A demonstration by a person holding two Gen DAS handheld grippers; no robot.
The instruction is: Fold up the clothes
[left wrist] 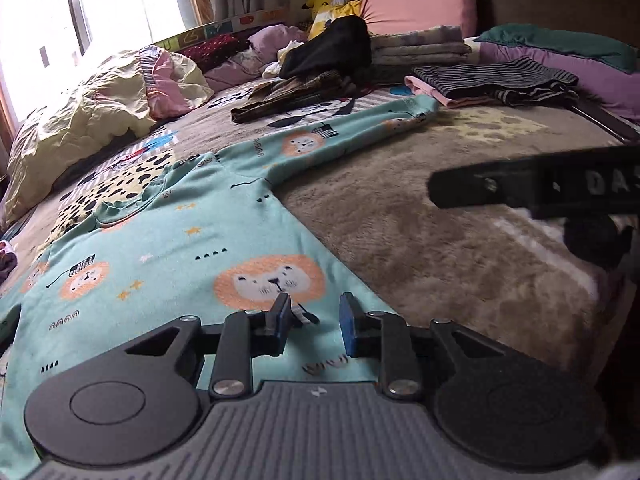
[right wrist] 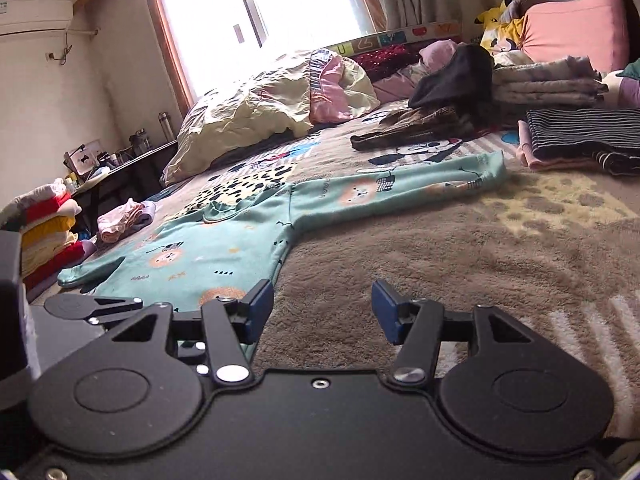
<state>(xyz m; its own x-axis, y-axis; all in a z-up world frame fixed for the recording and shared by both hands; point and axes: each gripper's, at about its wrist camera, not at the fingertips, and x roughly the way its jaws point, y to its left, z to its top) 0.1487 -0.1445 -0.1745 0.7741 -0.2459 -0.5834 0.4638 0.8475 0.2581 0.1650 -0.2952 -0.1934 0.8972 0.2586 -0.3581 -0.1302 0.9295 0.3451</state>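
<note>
We find the mint lion-print pyjama top spread flat on the plush blanket, hem toward the near edge of the bed, one sleeve stretched toward the headboard side. The left gripper hangs over the hem, pads spread, holding nothing. The right gripper is spread wide over bare blanket just beside the top's side seam.

Risks, in our judgement: the pile may snag a dragged sleeve and bunch the fold; pinching blanket along with cloth would lift both. The brown garment and the striped folded stack lie near the sleeve's cuff; the blanket right of the top is open room.
</note>
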